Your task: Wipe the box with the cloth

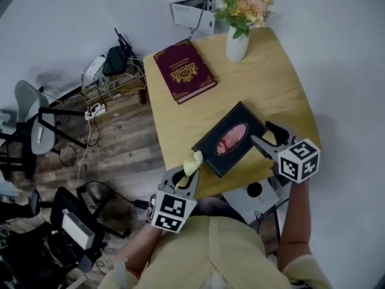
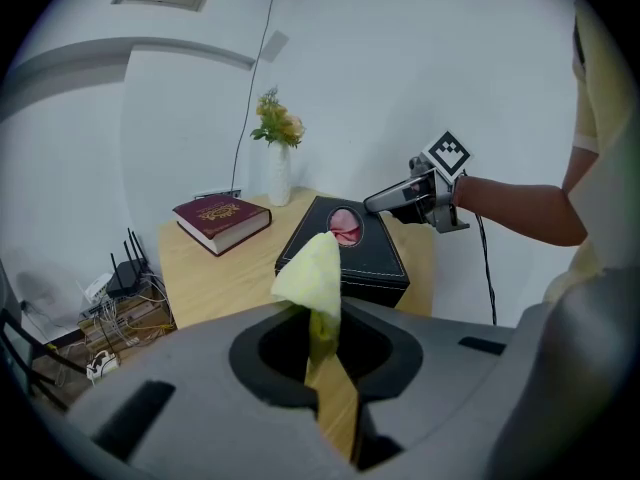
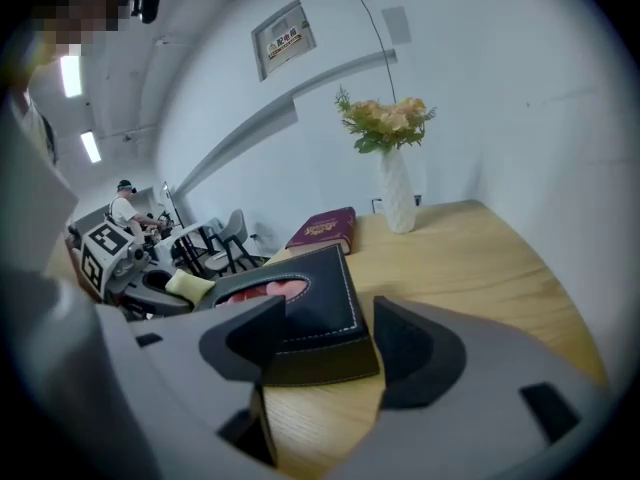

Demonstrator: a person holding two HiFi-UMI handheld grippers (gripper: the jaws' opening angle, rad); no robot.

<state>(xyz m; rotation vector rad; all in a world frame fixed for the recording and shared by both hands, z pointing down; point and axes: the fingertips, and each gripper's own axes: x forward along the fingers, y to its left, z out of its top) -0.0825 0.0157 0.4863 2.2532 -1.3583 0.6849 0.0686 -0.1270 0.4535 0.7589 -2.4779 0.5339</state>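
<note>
Wooden surface [image 1: 277, 83] set against a white wall. At its near edge my left tongs [image 1: 186, 178] are clamped on the yellow cloth [image 1: 194, 161]. A tuft stands up past the tips, which leaves free fabric to rub with. They sit just short of the black box [image 1: 243, 124]. My right tongs [image 1: 263, 132] stand wide apart astride the box's right corner without pinching it, placed there, I judge, to steady it. The book [image 1: 183, 71] and vase [image 1: 237, 44] are well clear beyond.

Cloth [image 2: 312, 268] btm half hidden inside left tongs [image 2: 323, 353].
</note>
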